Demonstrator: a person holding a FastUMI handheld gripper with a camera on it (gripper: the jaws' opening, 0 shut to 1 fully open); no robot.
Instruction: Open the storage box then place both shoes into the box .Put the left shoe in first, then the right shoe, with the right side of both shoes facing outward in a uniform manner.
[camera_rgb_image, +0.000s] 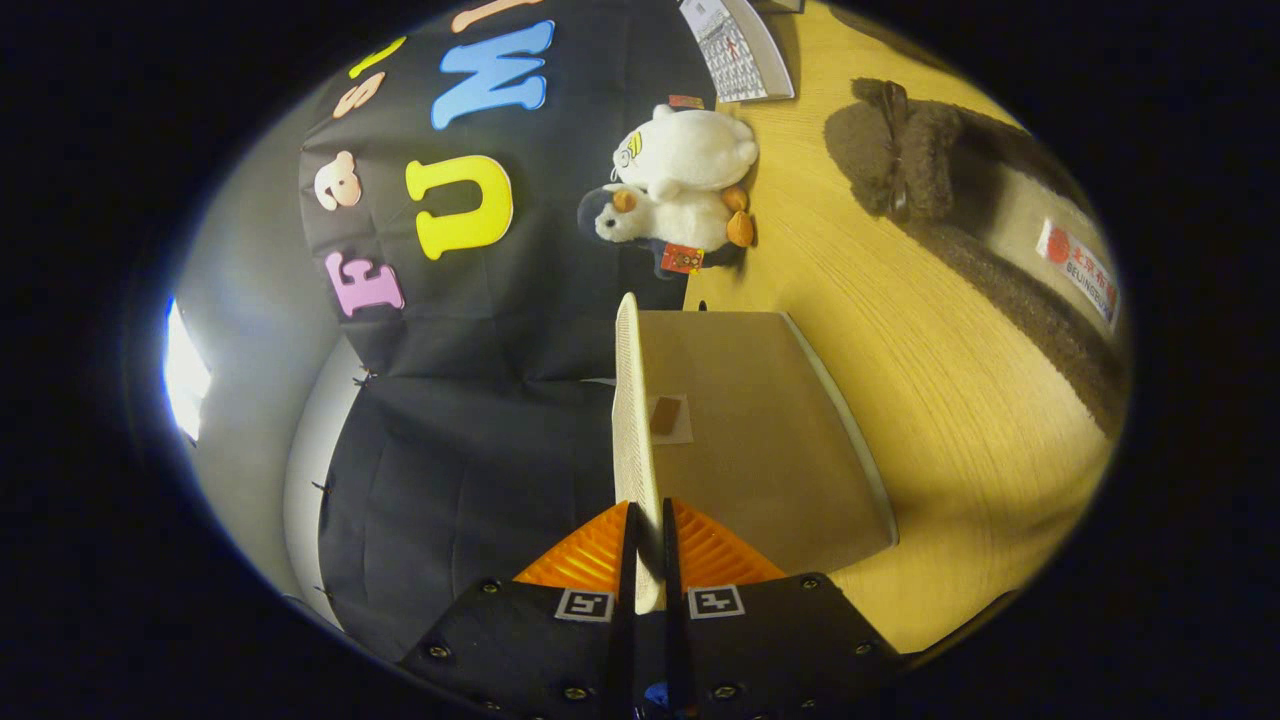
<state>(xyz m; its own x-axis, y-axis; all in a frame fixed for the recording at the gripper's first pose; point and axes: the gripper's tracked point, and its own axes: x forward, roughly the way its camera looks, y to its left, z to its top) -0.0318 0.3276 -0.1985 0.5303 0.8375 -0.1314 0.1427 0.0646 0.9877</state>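
Gripper (648, 540) clamps box lid (630, 400) edge, lid raised.
Shoe (960, 210) (brown, furry) lies on table (900, 330) beyond box (760, 440); plush toys (680, 190) at table's wall edge.

The gripper (648, 560) has its two fingers closed on the edge of the storage box lid (630, 420), which stands between them and runs on ahead of them. Just beside the lid lies the storage box (770, 440) on the wooden table (960, 420). Beyond the box, two plush toys (685, 185) rest on the table against the booth wall. A calendar (738, 45) stands further along. A furry shoe (960, 200) lies on the table, well apart from the box.
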